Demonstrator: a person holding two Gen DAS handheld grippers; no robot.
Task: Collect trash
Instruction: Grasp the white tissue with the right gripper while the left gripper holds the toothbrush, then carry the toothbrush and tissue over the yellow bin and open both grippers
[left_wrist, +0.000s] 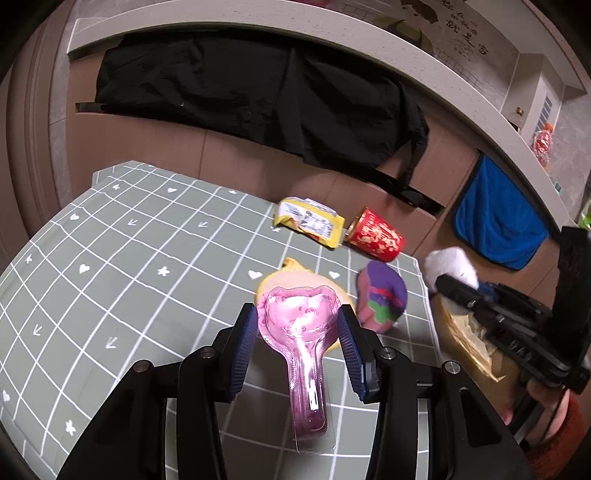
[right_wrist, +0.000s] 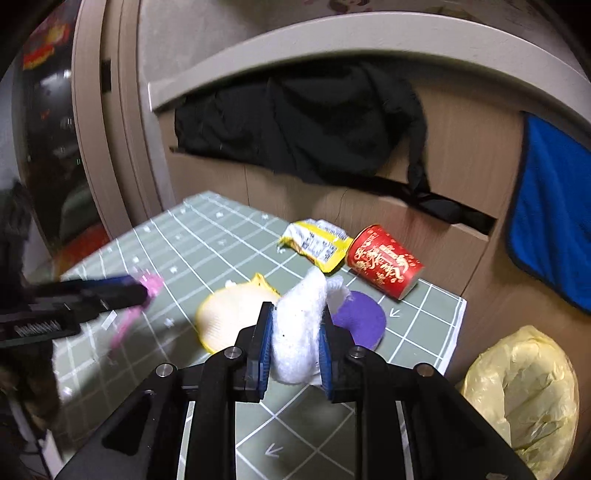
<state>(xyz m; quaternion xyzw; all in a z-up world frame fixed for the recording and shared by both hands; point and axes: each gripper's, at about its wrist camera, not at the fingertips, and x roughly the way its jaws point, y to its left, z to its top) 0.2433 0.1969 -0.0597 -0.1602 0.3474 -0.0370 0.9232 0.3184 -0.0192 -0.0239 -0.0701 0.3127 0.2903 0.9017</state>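
Black garment (left_wrist: 258, 96); blue towel (left_wrist: 495, 218)

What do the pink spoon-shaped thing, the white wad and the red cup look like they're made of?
The pink spoon-shaped package, in the left gripper, looks like thin clear moulded plastic: glossy, see-through, with glare. The white wad, in the right gripper, looks like soft fibrous tissue or cotton: matte and fuzzy-edged. The red cup, lying on its side, is probably printed paper with a slight sheen.

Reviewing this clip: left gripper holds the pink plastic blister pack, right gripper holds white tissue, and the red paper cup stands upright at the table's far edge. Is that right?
Not quite. The red paper cup lies on its side beside the yellow wrapper, as the right wrist view shows. The rest holds: left gripper grips the pink blister pack, right gripper the white tissue.
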